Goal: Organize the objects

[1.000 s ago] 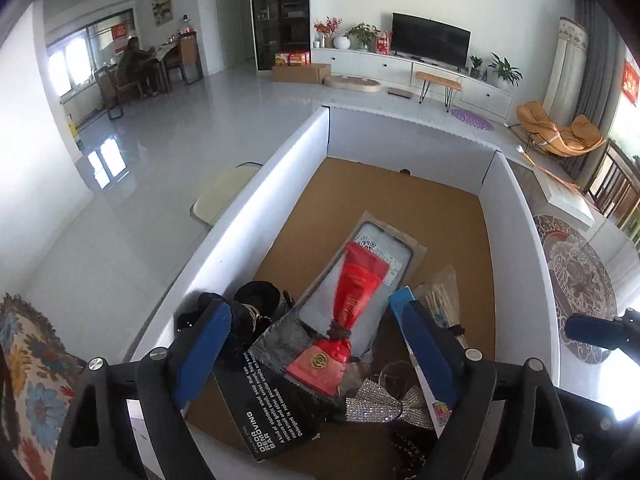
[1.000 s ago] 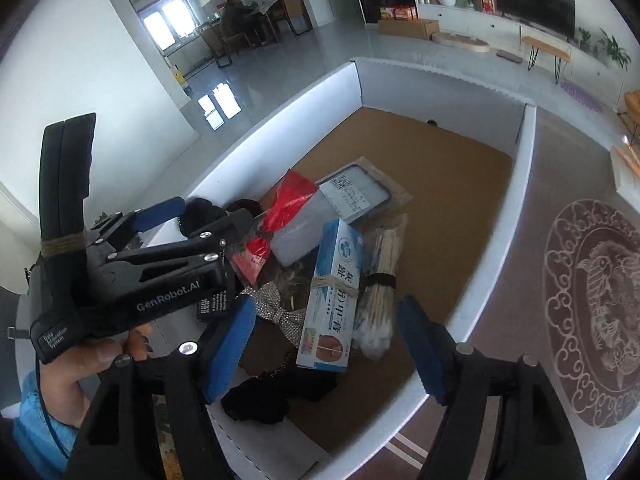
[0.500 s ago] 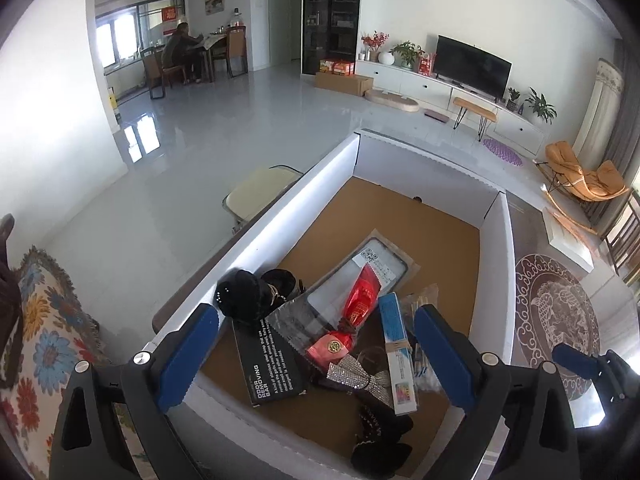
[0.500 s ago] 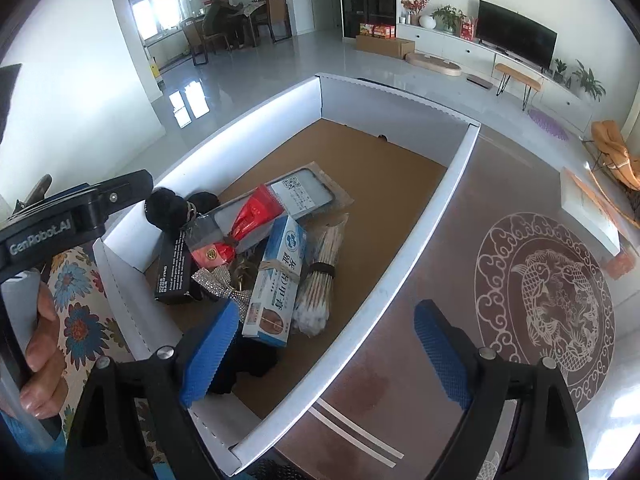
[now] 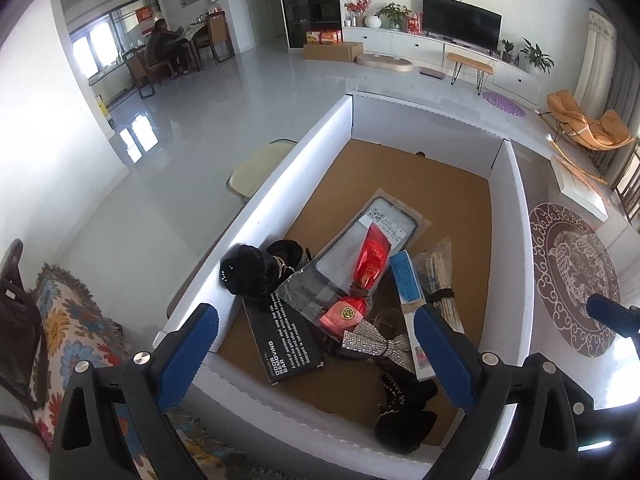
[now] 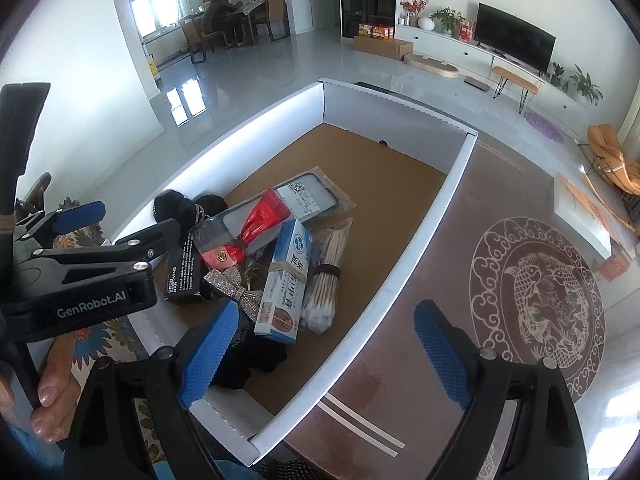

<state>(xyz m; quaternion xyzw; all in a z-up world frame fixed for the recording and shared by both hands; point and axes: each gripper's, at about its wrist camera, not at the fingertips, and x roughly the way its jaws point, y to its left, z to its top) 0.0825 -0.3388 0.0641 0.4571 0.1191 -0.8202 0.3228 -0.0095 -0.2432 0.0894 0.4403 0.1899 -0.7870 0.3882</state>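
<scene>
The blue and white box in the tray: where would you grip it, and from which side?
Grip the blue and white box across its narrow width near mid-length, from above. It lies long and slim on top of the pile, upper face exposed, though the cotton swab bundle crowds one long side.

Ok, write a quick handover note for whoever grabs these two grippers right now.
Left gripper: open, empty, above the near end of the box; its jaws have just been opening.
Right gripper: open, empty, over the box's right wall; jaws also just opened.
Things: all piled at the near end of the box: black card, phone case with the red packet on it, blue box, swab bundle, silver bow, black hair pieces.
Done: everything sits inside the box.
Left: the pile is untidy; the far half of the box is bare.
</scene>
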